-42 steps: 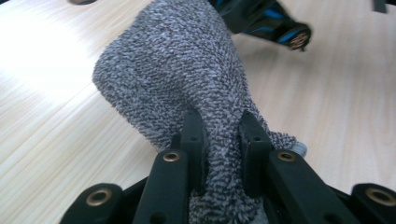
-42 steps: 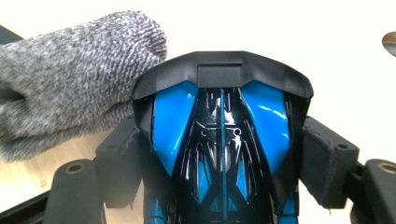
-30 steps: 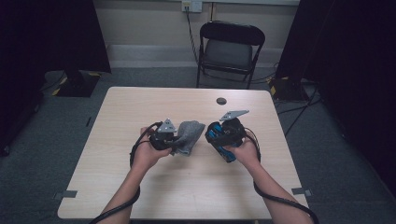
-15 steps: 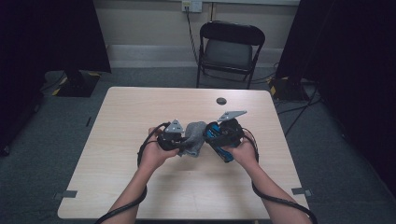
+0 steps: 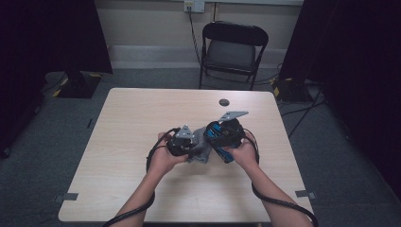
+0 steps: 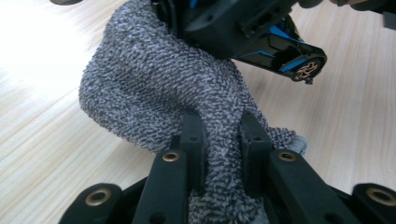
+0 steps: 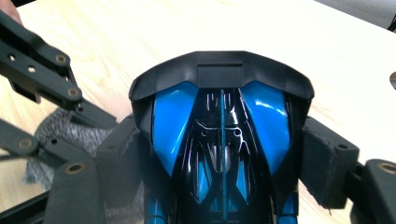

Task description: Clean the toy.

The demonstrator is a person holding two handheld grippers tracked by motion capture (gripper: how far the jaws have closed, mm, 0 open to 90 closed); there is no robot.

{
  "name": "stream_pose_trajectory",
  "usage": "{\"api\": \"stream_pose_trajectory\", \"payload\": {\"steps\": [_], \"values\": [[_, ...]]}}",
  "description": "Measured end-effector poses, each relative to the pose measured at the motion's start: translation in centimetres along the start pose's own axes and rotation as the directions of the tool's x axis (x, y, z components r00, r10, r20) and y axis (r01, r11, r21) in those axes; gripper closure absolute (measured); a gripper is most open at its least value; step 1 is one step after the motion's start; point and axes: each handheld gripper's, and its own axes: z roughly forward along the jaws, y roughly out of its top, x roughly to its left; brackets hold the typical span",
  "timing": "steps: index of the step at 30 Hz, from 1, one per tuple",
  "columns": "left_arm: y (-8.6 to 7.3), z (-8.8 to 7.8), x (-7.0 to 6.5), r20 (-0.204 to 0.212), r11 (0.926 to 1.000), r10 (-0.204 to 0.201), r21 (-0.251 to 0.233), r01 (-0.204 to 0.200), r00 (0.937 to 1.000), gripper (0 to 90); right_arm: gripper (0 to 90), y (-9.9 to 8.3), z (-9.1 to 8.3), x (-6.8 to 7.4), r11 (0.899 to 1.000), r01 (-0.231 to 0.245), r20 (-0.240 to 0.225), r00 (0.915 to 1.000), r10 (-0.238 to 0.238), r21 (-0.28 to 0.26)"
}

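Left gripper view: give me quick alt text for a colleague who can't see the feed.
The left gripper is shut on a bunched grey terry cloth, pinched between its two black jaws above a light wood table. Just behind, the cloth presses against a black and blue toy car with a gold-spoked wheel.

Around the middle of the surface [image 5: 142, 189] the way is crowded: the left gripper [image 5: 185, 142] and the right gripper [image 5: 221, 137] sit just beside each other, with the grey cloth [image 5: 202, 152] and the blue-and-black toy car [image 5: 222, 142] packed between them, so nothing passes through that gap. From there, bare wood lies open toward 9 o'clock, 6 o'clock and 3 o'clock. Toward 12 o'clock only a small dark disc [image 5: 224, 102] lies near the far edge. Beyond that edge stands a folding chair [image 5: 234, 52].
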Motion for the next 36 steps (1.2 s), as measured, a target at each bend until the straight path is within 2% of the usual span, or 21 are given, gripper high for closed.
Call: {"api": "stream_pose_trajectory", "payload": {"steps": [8, 14, 24, 30, 36], "values": [[0.2, 1.0, -0.9, 0.019, 0.9994, 0.023, 0.025, -0.024, 0.9996, 75.5, 25.4, 0.4, 0.1, 0.3, 1.0, -0.005, 0.013, 0.9999, 0.005, -0.007], [-0.1, 1.8, -1.8, 0.043, 0.9992, 0.032, 0.023, -0.033, 0.9986, 75.4, 25.4, 0.9, 0.3, 0.4, 1.0, -0.007, 0.011, 0.9999, 0.007, -0.007], [0.0, 2.9, -2.9, 0.06, 0.9987, 0.043, 0.025, -0.045, 0.9973, 75.3, 25.4, 1.7, 0.4, 0.5, 1.0, -0.005, 0.018, 0.9998, 0.005, -0.004], [0.0, 3.4, -3.4, 0.08, 0.998, 0.051, 0.032, -0.054, 0.9955, 75.3, 25.4, 1.9, 0.2, 0.2, 1.0, -0.024, 0.024, 0.9994, 0.025, -0.015], [0.1, 3.7, -4.0, 0.101, 0.9962, 0.074, 0.037, -0.079, 0.9921, 75.3, 25.4, 2.3, 0.1, 0.0, 1.0, -0.023, 0.037, 0.999, 0.023, -0.011]]}}
